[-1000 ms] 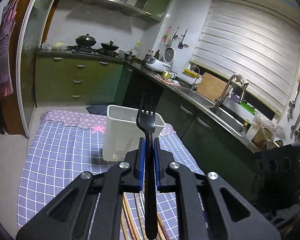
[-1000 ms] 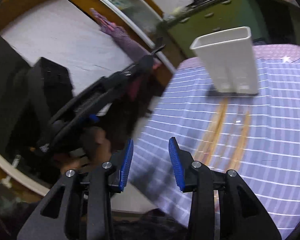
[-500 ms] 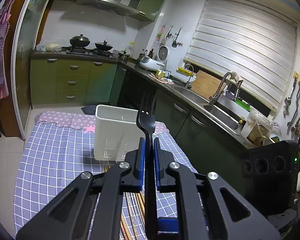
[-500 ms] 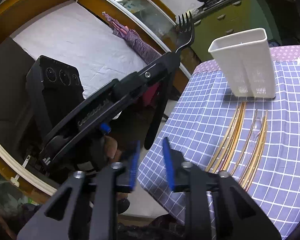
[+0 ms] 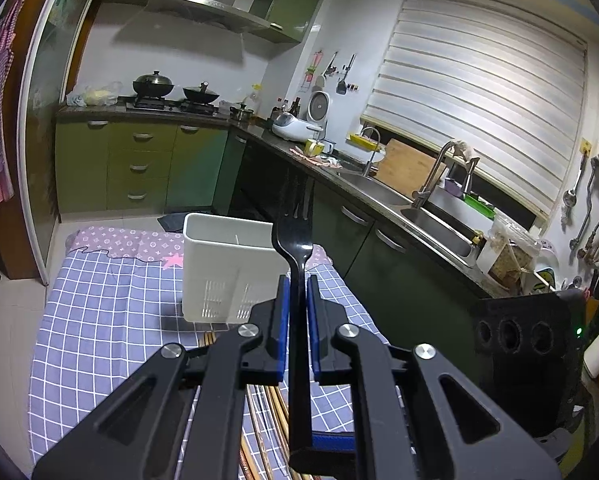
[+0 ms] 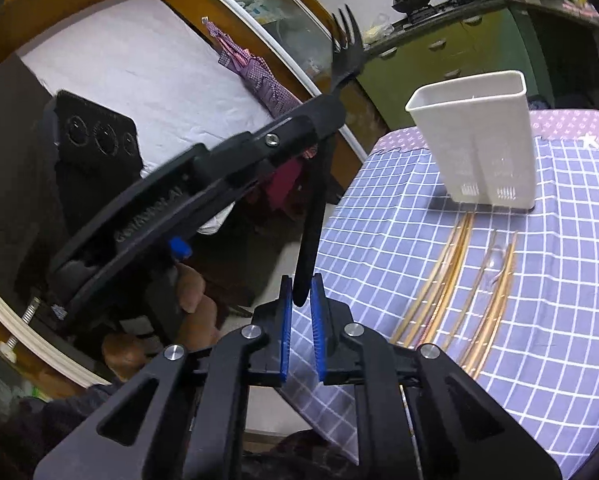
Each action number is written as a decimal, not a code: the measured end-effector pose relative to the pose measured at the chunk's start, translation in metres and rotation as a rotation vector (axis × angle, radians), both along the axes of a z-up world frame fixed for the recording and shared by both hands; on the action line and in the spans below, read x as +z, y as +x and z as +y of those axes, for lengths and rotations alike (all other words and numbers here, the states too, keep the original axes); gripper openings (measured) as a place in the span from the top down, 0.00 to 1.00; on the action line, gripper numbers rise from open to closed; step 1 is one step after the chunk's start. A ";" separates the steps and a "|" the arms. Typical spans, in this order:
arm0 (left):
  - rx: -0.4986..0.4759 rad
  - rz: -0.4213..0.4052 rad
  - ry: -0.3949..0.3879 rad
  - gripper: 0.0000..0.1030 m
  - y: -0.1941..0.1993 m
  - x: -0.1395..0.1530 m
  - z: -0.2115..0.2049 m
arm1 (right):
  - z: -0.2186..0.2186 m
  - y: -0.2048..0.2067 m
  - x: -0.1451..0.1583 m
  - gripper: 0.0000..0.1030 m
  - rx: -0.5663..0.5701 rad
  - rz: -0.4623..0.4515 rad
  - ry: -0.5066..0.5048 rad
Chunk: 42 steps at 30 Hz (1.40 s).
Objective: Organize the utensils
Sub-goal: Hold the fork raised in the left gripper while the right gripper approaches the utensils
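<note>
My left gripper (image 5: 297,284) is shut on a black fork (image 5: 297,240), held upright with its tines up. In the right wrist view the same fork (image 6: 313,208) hangs from the left gripper (image 6: 331,108), and its handle end sits between the blue pads of my right gripper (image 6: 301,280). The right jaws are closing, and the pads look pressed on the handle tip. A white utensil holder (image 5: 227,264) (image 6: 483,128) stands on the checked cloth beyond both grippers. Several wooden chopsticks (image 6: 447,272) (image 5: 267,412) lie on the cloth in front of it.
The blue checked tablecloth (image 6: 559,320) covers the table, whose left edge (image 6: 339,216) runs just under the fork. A clear plastic utensil (image 6: 495,260) lies among the chopsticks. A person's hand (image 6: 195,300) holds the left gripper. Dark kitchen cabinets and a sink (image 5: 431,228) line the right.
The right gripper's jaws have narrowed from wide apart to closing around the fork's handle end. The left gripper has kept the fork upright and hardly moved.
</note>
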<state>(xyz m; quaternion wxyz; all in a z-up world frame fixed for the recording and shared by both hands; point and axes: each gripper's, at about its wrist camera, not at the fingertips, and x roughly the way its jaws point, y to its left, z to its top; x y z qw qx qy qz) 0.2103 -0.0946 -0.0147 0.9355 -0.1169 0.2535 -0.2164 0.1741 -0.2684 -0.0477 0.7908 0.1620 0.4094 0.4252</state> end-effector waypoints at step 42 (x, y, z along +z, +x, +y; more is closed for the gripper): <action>-0.057 0.000 0.042 0.90 -0.004 0.011 -0.005 | 0.005 -0.010 0.002 0.96 -0.050 -0.200 -0.248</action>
